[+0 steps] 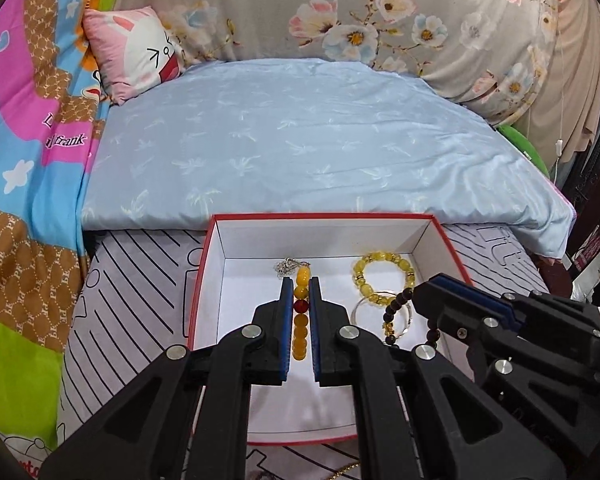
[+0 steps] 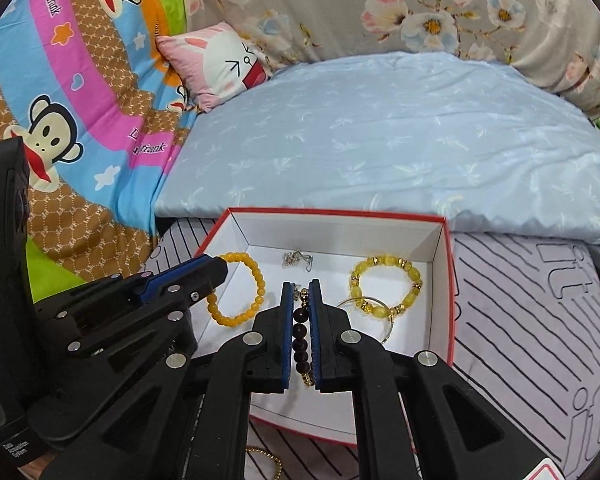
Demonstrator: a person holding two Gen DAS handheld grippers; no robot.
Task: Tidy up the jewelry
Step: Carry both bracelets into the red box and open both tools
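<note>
Left gripper (image 1: 300, 280) pinching amber bracelet (image 1: 301, 312) — lengthwise between jaws, right gripper (image 2: 300, 284) pinching dark bracelet (image 2: 301, 336) likewise

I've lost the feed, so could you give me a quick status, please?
Left gripper shut on amber bracelet. Right gripper shut on dark bracelet. Both over box. Nothing blocking.

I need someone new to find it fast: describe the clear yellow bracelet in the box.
Start at the red-edged white box on the striped cover in front of the blue bedding. Look at its right side, beside the right wall. The clear yellow bracelet lies flat there, over a thin silver bangle; its glassy beads with gold spacers set it apart from the opaque orange bracelet.
</note>
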